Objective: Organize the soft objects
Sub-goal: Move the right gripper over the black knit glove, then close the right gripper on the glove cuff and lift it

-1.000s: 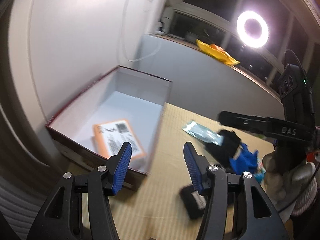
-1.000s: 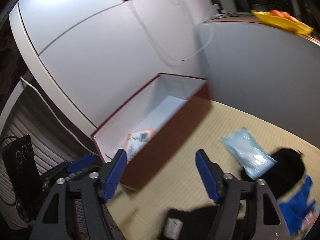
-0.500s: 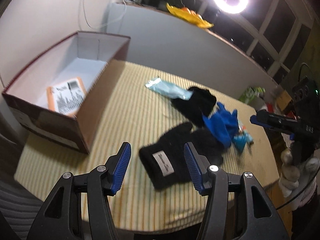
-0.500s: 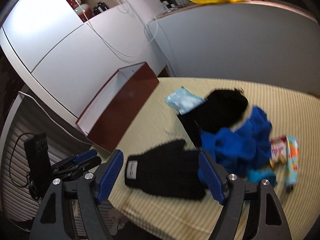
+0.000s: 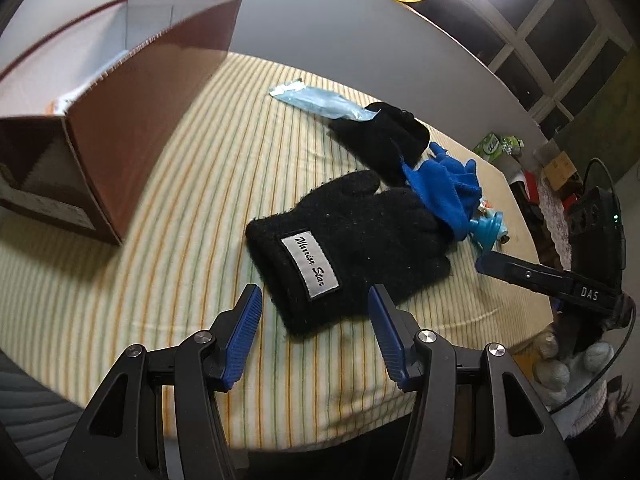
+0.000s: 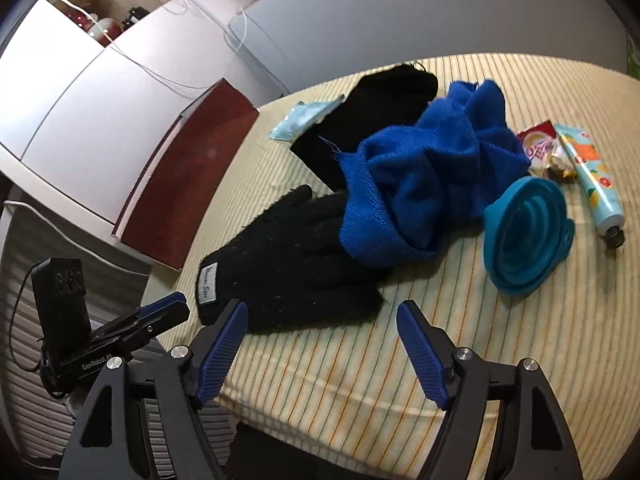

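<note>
A black knit glove with a white label (image 5: 348, 248) lies on the striped tablecloth, also in the right wrist view (image 6: 292, 260). A crumpled blue cloth (image 5: 444, 188) (image 6: 428, 176) overlaps its fingers. A second black soft item (image 5: 380, 136) (image 6: 372, 108) lies behind. My left gripper (image 5: 314, 336) is open and empty just in front of the glove's cuff. My right gripper (image 6: 322, 348) is open and empty near the table's front edge, by the glove's fingers.
An open brown cardboard box (image 5: 132, 96) (image 6: 180, 184) stands at the left of the table. A pale blue packet (image 5: 320, 100), a teal collapsible funnel (image 6: 528, 236), a tube (image 6: 592, 172) and snack wrappers (image 6: 540, 148) lie around the pile.
Both grippers have swung from facing the box to facing the pile, and have come lower and closer to the black glove. Both jaws stay open.
</note>
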